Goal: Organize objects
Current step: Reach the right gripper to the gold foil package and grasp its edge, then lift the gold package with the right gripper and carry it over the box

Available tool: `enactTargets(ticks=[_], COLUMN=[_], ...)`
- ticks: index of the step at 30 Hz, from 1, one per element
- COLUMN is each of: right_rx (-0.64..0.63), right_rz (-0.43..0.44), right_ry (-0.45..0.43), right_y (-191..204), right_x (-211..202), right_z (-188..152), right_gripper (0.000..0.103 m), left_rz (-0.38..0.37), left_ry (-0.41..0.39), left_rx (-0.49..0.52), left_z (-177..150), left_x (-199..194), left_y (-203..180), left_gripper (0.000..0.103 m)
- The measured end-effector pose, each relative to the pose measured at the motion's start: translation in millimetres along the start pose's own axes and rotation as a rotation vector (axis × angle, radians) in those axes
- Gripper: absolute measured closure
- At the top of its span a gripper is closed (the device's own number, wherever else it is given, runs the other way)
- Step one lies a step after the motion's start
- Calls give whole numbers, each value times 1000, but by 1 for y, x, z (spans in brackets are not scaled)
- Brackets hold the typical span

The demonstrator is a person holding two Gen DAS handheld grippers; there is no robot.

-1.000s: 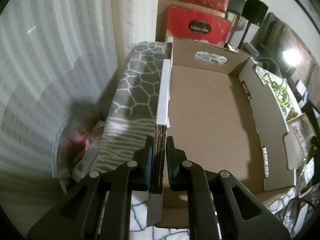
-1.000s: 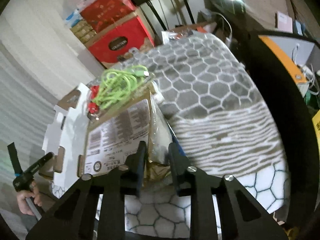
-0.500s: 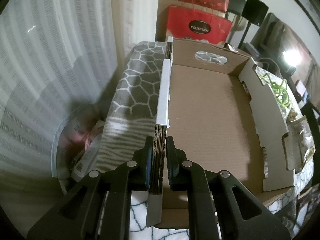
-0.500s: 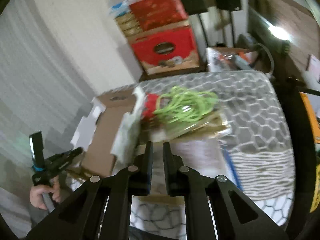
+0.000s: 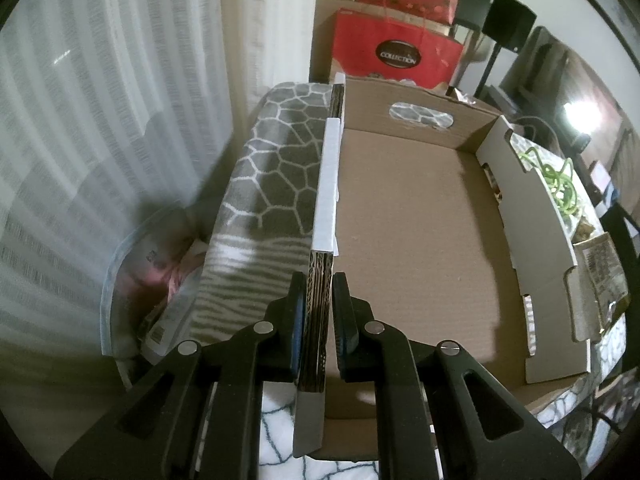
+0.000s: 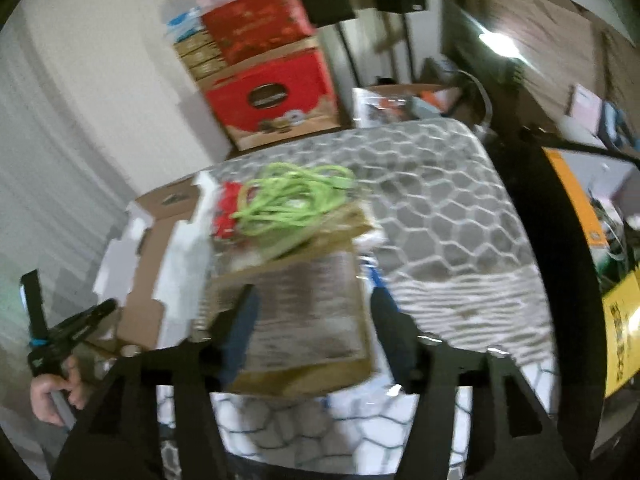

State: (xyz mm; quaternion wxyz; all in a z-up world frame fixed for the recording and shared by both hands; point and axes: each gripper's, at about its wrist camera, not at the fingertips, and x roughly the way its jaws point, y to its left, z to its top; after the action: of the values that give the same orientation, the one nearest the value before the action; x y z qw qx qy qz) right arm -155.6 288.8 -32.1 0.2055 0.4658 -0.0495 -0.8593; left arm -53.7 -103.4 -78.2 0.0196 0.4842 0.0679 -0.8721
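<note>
An open, empty cardboard box (image 5: 416,232) lies on a grey honeycomb blanket (image 5: 276,152). My left gripper (image 5: 320,300) is shut on the box's left wall. In the right wrist view my right gripper (image 6: 312,312) is open, its fingers either side of a brown packet with a printed label (image 6: 304,316), which lies beside the box (image 6: 148,264). A coiled green cable (image 6: 292,200) and a red item (image 6: 226,212) lie on the far part of the packet pile. The cable also shows past the box's right wall in the left wrist view (image 5: 560,184).
Red gift boxes (image 5: 396,52) are stacked beyond the bed against the wall. A curtain (image 5: 100,100) hangs on the left, with a clear plastic bin (image 5: 156,280) below it. Dark furniture (image 6: 560,208) stands to the right of the bed.
My right gripper has opened wide and now straddles the brown packet; half a second ago it was shut. The right view is blurred from motion. The left gripper has not moved.
</note>
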Motion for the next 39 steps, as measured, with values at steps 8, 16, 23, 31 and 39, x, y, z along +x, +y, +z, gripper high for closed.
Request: enactTargets(ticks=[8, 16, 23, 31, 39], right_rx=[105, 106, 9, -115, -309], right_rz=[24, 105, 105, 94, 20], right_ry=[84, 98, 42, 1, -57], right_y=[-37, -28, -3, 37, 103], right_x=[27, 41, 25, 7, -1], right_z=[-22, -32, -24, 3, 23], right_gripper=[32, 55, 79, 82, 85], left_rz=[5, 6, 2, -2, 2], left_ry=[1, 1, 1, 0, -2], left_rx=[0, 0, -3, -12, -12], left_z=[1, 1, 1, 1, 1], left_x=[0, 0, 1, 0, 0], left_y=[-1, -1, -1, 1, 0], left_gripper=[92, 91, 92, 92, 91])
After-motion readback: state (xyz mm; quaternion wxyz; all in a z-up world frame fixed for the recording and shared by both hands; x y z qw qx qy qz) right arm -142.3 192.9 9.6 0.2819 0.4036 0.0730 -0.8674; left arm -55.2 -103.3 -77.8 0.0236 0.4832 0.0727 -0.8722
